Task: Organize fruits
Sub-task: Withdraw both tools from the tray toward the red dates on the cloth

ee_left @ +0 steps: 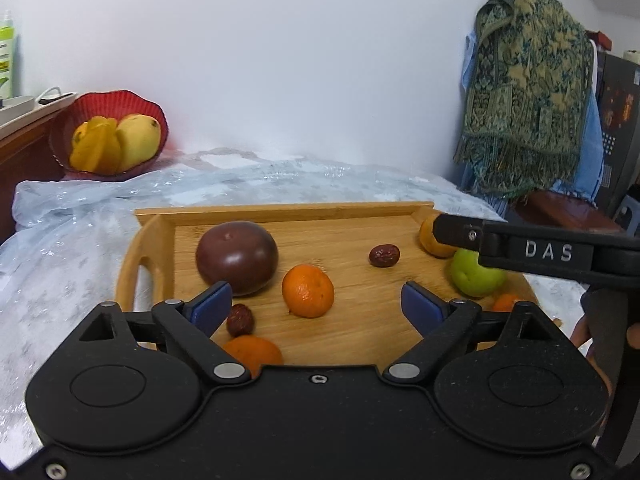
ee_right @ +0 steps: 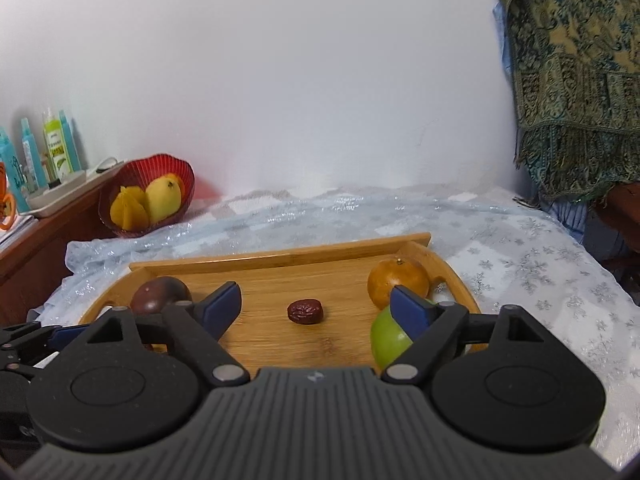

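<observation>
A wooden tray (ee_left: 352, 332) (ee_right: 288, 258) lies on the covered table. On it are a dark purple fruit (ee_left: 237, 257) (ee_right: 160, 294), several oranges (ee_left: 308, 290) (ee_left: 253, 352) (ee_right: 398, 283), two red dates (ee_left: 384, 255) (ee_left: 240, 319) (ee_right: 305, 311) and a green apple (ee_left: 476, 274) (ee_right: 390, 338). My left gripper (ee_left: 316, 304) is open and empty, low over the tray's near side with an orange between its fingers' line. My right gripper (ee_right: 316, 304) is open and empty over the tray; the date lies ahead between its fingers.
A red basket (ee_left: 120, 104) (ee_right: 156, 168) with yellow fruits stands at the back left by the wall. A wooden shelf with bottles (ee_right: 56, 148) is at the left. A patterned cloth (ee_left: 528, 92) hangs at the right. A shiny plastic cover (ee_right: 520, 248) lies over the table.
</observation>
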Motion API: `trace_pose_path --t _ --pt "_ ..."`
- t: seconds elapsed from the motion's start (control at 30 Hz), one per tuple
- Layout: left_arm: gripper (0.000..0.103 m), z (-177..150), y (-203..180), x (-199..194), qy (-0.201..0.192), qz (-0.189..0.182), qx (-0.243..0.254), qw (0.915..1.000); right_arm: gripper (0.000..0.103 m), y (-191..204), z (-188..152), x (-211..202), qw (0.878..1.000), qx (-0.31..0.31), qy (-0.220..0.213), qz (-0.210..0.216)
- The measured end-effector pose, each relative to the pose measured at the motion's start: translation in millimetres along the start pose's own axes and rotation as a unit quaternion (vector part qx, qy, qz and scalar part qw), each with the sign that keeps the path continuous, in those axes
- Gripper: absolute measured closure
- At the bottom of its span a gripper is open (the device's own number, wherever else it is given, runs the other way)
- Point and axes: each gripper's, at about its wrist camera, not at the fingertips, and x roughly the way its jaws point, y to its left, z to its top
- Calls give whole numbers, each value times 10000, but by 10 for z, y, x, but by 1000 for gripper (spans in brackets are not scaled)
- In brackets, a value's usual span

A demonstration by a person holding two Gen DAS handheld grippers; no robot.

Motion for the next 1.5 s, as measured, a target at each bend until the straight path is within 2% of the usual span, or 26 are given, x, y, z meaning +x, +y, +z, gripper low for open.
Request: trace_pose_path --t 0.2,0.33,0.63,0.9,1.07,1.17,1.23,1.33,1.5 --pt "11 -191 49 -288 -128 109 6 9999 9 -4 -193 -206 9998 76 -187 -38" --pt "5 -373 31 -481 -214 196 159 9995 3 -7 -320 -358 9992 75 -372 -88" --pt "4 -687 -7 -697 -20 30 158 9999 1 86 -609 -637 9978 -248 -591 -180" --pt "3 -988 -69 -887 82 44 362 9993 1 163 -872 -817 9963 -490 -585 -387" --pt "6 -1153 -95 -1032 121 -95 404 9991 1 156 -1028 -917 9971 -459 -486 -376" --pt "17 -1241 -111 -1098 167 -148 388 9990 2 167 -1117 -959 9978 -453 -381 -312" --pt "32 -1284 -109 -1133 209 -212 361 9989 2 187 -1170 -986 9978 -495 -339 -299" --pt "46 -1319 -101 -1163 272 -397 256 9985 4 218 -1235 -1028 9976 -563 -300 -256" --pt "58 -1345 -109 -1185 341 -541 199 9978 11 238 -1293 -1055 9978 -600 -189 -185"
